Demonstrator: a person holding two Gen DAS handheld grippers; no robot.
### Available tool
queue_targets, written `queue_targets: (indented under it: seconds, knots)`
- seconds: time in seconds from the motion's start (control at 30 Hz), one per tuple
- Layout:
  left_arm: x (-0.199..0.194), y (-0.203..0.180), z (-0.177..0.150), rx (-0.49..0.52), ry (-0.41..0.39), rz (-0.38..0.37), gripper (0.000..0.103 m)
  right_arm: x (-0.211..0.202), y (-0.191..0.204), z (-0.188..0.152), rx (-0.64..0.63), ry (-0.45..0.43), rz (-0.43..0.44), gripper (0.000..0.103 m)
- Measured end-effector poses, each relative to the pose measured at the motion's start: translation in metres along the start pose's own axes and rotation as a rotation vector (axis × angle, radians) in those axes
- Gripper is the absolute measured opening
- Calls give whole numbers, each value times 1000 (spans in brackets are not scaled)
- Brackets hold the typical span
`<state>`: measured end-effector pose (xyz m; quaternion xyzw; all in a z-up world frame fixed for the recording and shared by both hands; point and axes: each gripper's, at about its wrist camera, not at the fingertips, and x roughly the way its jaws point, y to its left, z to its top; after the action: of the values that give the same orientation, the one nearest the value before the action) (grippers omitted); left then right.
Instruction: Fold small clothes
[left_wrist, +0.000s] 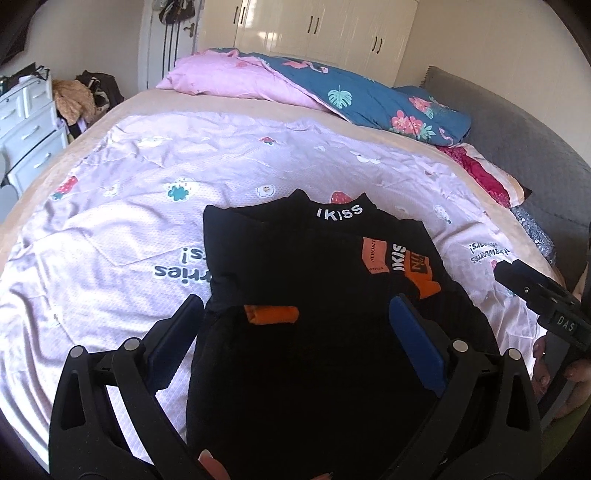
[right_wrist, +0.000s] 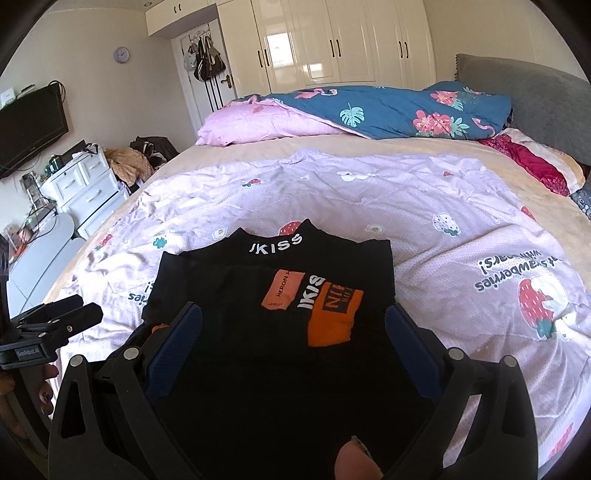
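The left tongs (left_wrist: 295, 314) stand wide open over the black top (left_wrist: 314, 295), gripping nothing; the right tongs (right_wrist: 293, 321) are spread just as wide above the same garment. Only the right view takes in a wall television (right_wrist: 29, 125) and a clock (right_wrist: 121, 54), and only the left view shows an orange cuff (left_wrist: 271, 314) lying on the top. The top lies folded on the pink strawberry sheet (left_wrist: 110, 221), collar lettered IKISS pointing away, orange patches on its chest. Beyond the top, a blue floral quilt (right_wrist: 388, 110) is heaped at the bed's far side.
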<state>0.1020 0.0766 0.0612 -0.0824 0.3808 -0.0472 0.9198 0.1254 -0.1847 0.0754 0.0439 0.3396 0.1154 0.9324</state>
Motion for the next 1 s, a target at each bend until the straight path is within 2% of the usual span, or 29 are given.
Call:
queue_targets:
  seconds: [0.47,1.0]
  knots:
    - [-21,5,-32,-5,25,35,94,-30,-5,-23,-23,7,1,99]
    - [-21,43,-90,-59,147,80,94,-40,-23,-68,-23,89,-44,99]
